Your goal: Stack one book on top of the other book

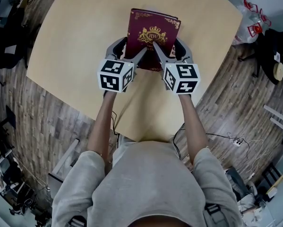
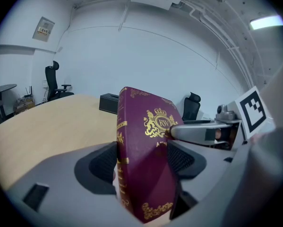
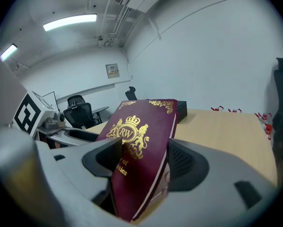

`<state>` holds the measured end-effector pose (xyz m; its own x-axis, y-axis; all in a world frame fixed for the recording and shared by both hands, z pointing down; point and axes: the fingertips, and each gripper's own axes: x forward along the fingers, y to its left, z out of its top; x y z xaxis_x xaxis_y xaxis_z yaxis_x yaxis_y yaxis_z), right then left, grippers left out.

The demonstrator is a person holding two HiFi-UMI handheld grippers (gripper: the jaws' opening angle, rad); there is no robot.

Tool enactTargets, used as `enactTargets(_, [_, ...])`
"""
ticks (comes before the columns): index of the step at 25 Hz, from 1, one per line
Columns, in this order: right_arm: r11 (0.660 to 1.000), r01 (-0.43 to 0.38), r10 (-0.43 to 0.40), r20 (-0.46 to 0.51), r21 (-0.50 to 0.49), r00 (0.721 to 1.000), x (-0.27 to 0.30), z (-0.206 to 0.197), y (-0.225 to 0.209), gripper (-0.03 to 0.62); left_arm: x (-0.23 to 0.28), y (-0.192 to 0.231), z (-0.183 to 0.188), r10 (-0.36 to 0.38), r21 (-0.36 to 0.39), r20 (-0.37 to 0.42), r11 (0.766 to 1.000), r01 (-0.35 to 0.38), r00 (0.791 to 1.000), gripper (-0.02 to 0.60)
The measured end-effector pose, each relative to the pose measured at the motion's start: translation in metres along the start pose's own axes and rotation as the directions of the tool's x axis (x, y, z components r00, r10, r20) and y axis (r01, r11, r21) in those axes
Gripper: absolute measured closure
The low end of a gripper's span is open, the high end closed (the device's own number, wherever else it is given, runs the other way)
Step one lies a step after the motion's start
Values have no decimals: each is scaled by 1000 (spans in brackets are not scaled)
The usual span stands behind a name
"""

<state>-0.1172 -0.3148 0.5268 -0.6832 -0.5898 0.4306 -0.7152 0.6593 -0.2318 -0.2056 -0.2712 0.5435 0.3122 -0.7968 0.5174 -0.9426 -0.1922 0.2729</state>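
A maroon book [image 1: 150, 34] with a gold crest is held above the tan table [image 1: 75, 41], one gripper at each near corner. My left gripper [image 1: 132, 55] is shut on its near left corner, on the spine side. My right gripper [image 1: 171, 51] is shut on the near right corner. In the left gripper view the book [image 2: 146, 155] stands tilted between the jaws, with the right gripper's finger [image 2: 198, 131] across its cover. The right gripper view shows the same book [image 3: 141, 145] tilted between its jaws. No second book shows in any view.
A black box [image 2: 109, 103] lies at the table's far edge. Office chairs [image 2: 54, 82] stand beyond the table. A white bag with red print [image 1: 247, 13] lies on the wood floor at the upper right. The table's rounded near edge is just in front of the person.
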Motion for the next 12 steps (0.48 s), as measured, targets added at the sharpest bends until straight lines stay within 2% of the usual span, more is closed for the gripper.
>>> enactTargets(12, [999,-14,16,-50,45,999,23,-11,-12,303,19,11,-6,-5,-55,-13,998,5,1000,241])
